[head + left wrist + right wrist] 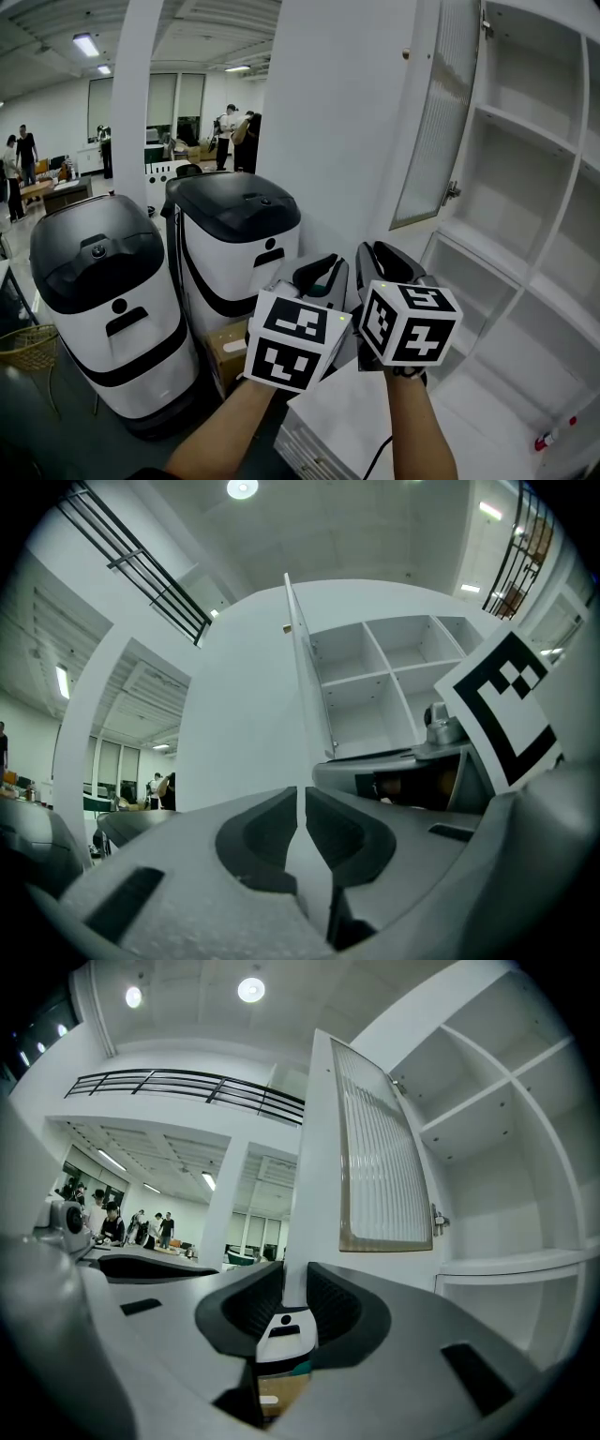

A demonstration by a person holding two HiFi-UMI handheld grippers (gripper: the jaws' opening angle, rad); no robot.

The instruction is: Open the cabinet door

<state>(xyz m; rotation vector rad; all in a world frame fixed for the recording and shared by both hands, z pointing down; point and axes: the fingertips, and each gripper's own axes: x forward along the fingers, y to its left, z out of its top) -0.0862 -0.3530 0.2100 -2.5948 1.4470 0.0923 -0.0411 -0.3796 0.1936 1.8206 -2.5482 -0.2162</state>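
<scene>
The white cabinet (525,136) stands at the right with its bare shelves showing. Its ribbed-glass door (436,112) is swung wide open towards me, a small knob (406,54) near its top edge. Both grippers hover side by side below the door and touch nothing. My left gripper (328,265) has its jaws only a narrow slit apart, with nothing between them (301,794). My right gripper (380,251) stands open wider and holds nothing (293,1283). The right gripper view looks up at the door (380,1176) and the shelves (497,1147).
Two white and black machines (103,291) (239,234) stand at the left, with a cardboard box (225,352) beside them. Below the grippers lies a white drawer unit (347,427). A wicker basket (28,347), a white column (136,94) and people lie further left.
</scene>
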